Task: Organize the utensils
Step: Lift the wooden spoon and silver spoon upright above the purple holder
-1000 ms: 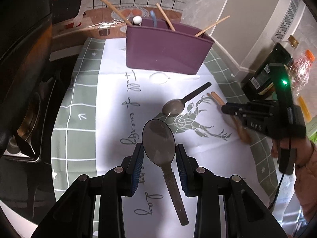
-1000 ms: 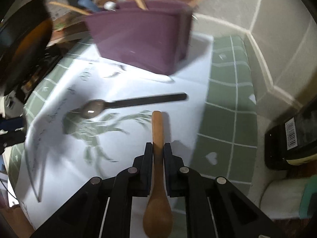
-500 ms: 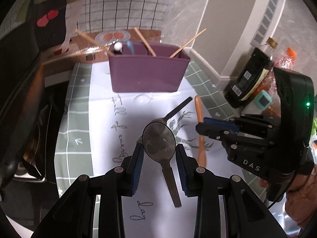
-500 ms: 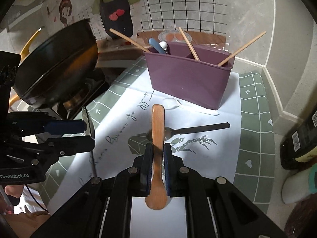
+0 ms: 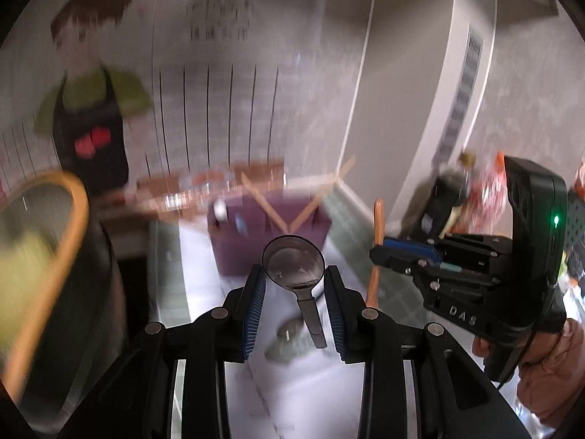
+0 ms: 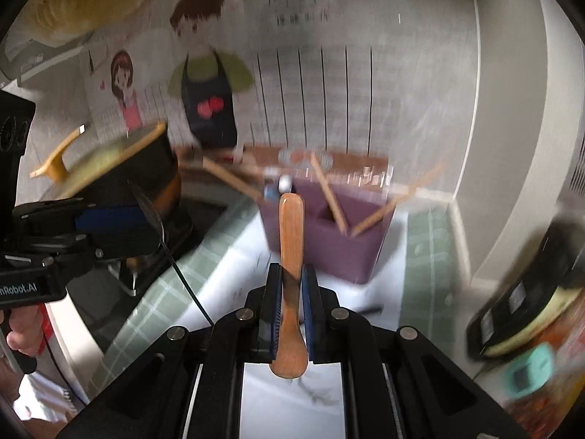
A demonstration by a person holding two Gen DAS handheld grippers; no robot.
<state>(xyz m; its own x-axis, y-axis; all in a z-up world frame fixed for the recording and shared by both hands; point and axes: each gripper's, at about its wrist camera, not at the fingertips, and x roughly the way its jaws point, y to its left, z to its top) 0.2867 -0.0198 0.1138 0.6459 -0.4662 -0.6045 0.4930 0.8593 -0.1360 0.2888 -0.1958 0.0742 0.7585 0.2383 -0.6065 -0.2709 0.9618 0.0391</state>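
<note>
Two utensils are airborne: the left gripper [image 5: 294, 303] pinches a stiff, slippery dark metal spoon [image 5: 293, 265] by its bowl; the right gripper [image 6: 292, 309] clamps a light wooden spoon [image 6: 291, 241] mid-handle. Purple plastic organizer [image 6: 329, 241] beyond.

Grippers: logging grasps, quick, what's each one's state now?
Left gripper: shut on the dark metal spoon.
Right gripper: shut on the wooden spoon.

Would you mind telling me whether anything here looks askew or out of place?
One thing: the metal spoon in the left gripper is held by its bowl, handle hanging down, not by the handle. The chopsticks lean crossed in the purple holder. The right gripper holds the wooden spoon normally.
</note>
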